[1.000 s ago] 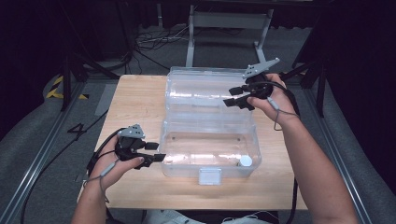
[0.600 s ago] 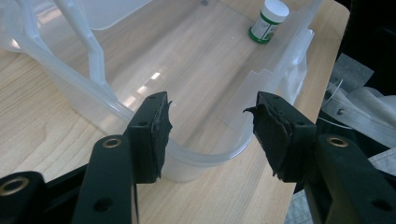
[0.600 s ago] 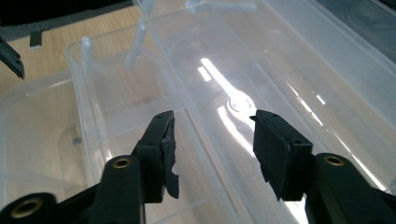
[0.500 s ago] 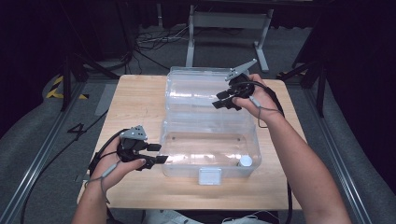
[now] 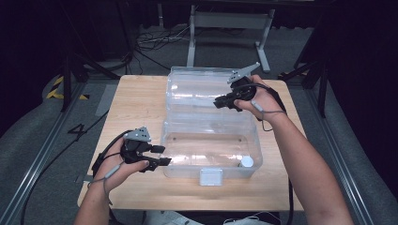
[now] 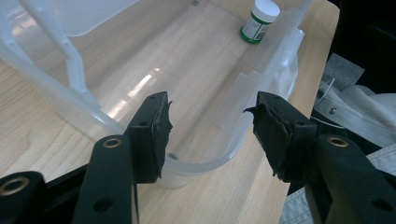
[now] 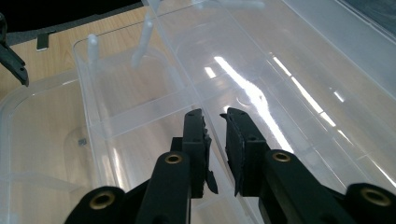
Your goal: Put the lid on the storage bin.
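your right gripper (image 5: 219, 102) has just been closing on the open lid (image 5: 202, 91) at twelve o'clock, a small gap left; left gripper (image 5: 165, 156) spread around the box (image 5: 211, 154) rim; lid not yet shut

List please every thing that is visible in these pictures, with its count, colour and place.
Storage box: one, clear plastic, middle of the table, open.
Lid: one, clear, lying open behind the box.
Latch: one, whitish, on the box's near wall.
Small bottle: one, white cap, green label, inside the box's near right corner.
Table: one, light wood.
Left gripper: black, jaws open at the box's left end.
Right gripper: black, jaws just closing over the lid's edge.
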Demonstrator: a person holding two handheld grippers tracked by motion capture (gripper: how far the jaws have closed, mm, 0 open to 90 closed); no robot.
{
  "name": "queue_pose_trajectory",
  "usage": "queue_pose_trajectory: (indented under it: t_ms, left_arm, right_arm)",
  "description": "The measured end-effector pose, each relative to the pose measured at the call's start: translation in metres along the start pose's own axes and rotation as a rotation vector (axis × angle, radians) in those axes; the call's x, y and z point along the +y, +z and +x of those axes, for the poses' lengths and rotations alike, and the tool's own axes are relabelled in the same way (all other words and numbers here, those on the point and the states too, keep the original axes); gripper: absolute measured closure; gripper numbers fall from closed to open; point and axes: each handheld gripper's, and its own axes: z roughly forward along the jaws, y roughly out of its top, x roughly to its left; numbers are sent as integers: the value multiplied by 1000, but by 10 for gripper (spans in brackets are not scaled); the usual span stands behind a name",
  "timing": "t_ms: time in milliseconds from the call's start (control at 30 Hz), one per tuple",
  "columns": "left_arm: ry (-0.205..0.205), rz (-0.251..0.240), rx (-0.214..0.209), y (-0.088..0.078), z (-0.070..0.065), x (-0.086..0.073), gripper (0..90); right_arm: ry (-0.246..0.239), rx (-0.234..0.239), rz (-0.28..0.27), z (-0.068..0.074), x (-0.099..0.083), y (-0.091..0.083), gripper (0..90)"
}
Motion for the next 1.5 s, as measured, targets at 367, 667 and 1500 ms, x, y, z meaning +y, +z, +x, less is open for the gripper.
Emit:
queue_pose_trajectory:
  t_ms: [367,667,1500]
  left_arm:
    - [31,27,-84,21,-6,3,465]
    - [52,78,-116,37,-9,2,485]
    - [76,166,-98,57,-9,-2,722]
  right_arm:
    - [2,-19,-11,5,-1,0,785]
    - [8,-22,-14,5,-2,0,785]
    - [19,-29,-34,10,-5,-2,786]
